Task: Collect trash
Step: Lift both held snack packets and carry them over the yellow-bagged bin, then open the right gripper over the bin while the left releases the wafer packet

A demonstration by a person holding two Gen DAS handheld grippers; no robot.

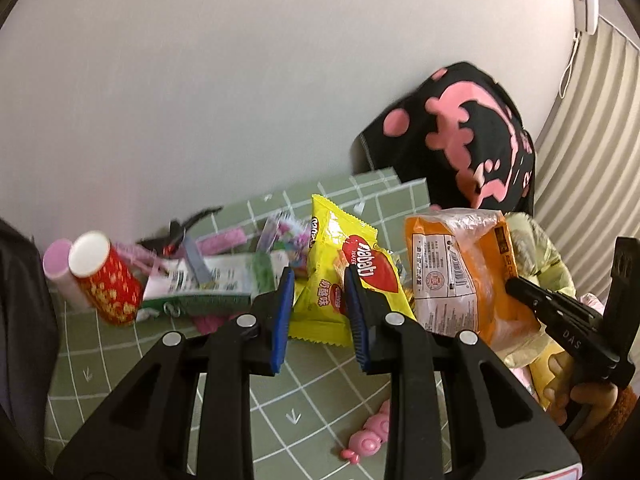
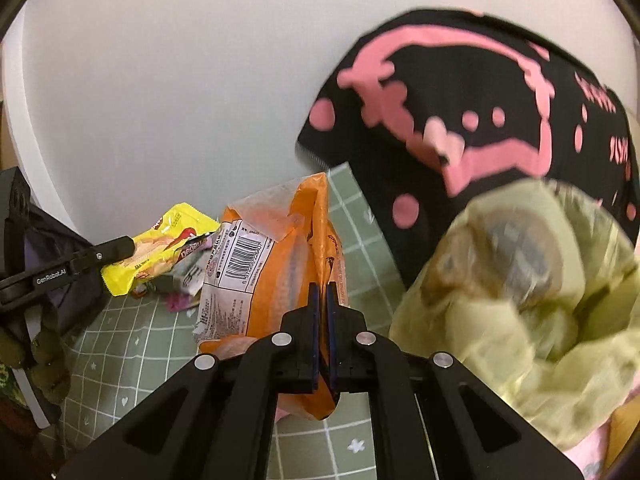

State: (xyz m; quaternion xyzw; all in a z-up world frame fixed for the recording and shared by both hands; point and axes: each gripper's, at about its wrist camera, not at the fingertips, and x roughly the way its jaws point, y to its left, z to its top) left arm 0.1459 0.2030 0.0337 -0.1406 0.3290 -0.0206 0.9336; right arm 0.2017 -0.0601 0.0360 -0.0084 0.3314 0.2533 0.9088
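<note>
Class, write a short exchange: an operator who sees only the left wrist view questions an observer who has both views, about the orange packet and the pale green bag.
Operator: From here the right gripper meets the orange packet side-on. Is it gripping it?
Observer: Yes. In the right wrist view its fingers are shut on the packet, near its right edge.
Operator: The orange packet hides most of the pale green bag from me. Is the bag open?
Observer: It looks open. Its mouth gapes toward the right wrist camera, just right of the packet, but what lies inside is too blurred to tell.
</note>
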